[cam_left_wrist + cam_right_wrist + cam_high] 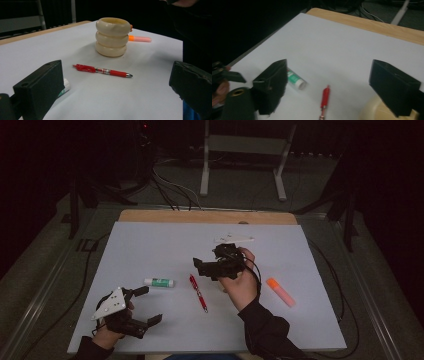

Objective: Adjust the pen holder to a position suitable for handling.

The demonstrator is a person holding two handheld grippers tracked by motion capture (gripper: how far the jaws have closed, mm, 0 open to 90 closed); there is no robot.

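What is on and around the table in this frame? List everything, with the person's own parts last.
Red pen: one, red, middle of the sheet.
Glue stick: one, white with green label, left of the pen.
Highlighter: one, orange and pink, right side.
Ringed holder: one, cream, standing upright beyond the pen in the left gripper view.
White sheet: one, covering the wooden table.
Metal stand: one, grey, on the floor behind.
Left gripper: black, open, near left corner.
Right gripper: black, open, nothing between its jaws, above the pen.
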